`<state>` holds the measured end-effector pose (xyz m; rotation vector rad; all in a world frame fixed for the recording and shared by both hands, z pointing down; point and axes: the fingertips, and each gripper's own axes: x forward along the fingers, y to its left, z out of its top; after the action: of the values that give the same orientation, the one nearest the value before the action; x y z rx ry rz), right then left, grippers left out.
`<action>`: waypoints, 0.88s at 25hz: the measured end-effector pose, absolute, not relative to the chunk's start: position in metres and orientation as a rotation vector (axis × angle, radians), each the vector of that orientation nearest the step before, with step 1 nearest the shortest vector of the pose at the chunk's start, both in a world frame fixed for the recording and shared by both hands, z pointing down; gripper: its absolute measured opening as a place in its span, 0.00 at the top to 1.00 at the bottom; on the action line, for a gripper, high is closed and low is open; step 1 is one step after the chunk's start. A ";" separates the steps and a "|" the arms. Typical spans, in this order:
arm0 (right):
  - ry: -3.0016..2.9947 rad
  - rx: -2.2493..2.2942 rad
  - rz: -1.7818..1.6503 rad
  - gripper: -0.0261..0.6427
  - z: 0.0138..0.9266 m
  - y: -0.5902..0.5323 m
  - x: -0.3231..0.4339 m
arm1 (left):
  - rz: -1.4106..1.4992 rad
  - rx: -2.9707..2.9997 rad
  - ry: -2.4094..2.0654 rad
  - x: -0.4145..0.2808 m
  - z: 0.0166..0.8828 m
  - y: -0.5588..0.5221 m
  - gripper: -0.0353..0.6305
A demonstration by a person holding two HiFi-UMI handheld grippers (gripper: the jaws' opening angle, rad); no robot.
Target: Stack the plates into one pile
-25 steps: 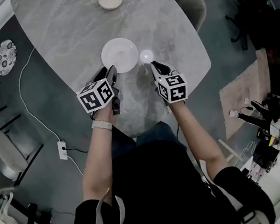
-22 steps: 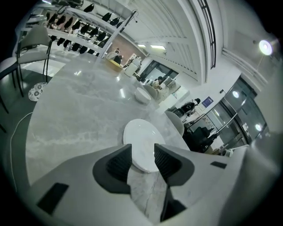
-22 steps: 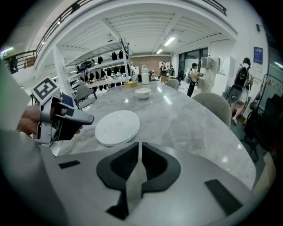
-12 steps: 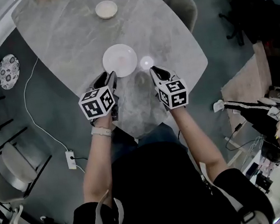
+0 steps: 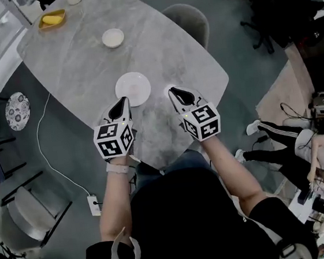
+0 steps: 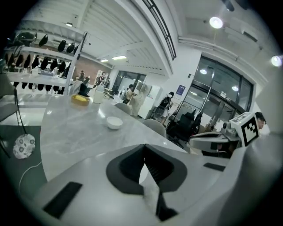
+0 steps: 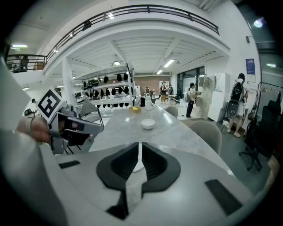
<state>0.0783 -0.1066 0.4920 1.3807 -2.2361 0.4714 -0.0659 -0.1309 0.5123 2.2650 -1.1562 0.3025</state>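
Currently both grippers are empty and nothing's stacked. Left gripper (image 5: 121, 105): jaws have just been closing and now meet at the tips with nothing between them; its own view shows only a sliver of white through the gap behind the pads. Right gripper (image 5: 175, 93): jaws all but together too, nothing pinched. The white in its slit is the plate lying beyond, not a grip. White plate (image 5: 133, 88) lies flat on the grey marble table (image 5: 164, 50), near the person's edge. In the head view it's just ahead of the left gripper's tips, with the right gripper off to its right side. Can't tell touching vs. clear from the head view, but both gripper views look down on the tabletop from above, so I read both as off the surface. Small white dish (image 5: 113, 37) sits well apart, further up the table, and a yellow dish (image 5: 52, 19) is near the far corner. My read: the grippers flank the plate because it's the closest piece and the obvious pick, and they're angled down so a jaw can get under the rim. Shut jaws can't take a rim, so one has to open first. Pile not started: each piece sits alone.
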 end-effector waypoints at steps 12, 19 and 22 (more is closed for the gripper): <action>-2.440 1.372 0.341 0.91 0.381 -0.086 0.102 | 0.256 2.496 -1.117 -0.014 0.398 -0.098 0.93; -2.519 1.346 0.212 0.91 0.325 -0.066 0.113 | 0.196 2.571 -1.164 -0.001 0.347 -0.082 0.93; -2.548 1.351 0.196 0.91 0.308 -0.056 0.120 | 0.132 2.581 -1.159 0.003 0.330 -0.077 0.93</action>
<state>0.1199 -0.0558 0.3079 1.3513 -2.5477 0.1958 0.0034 -0.0772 0.3301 2.5810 -1.1585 0.1322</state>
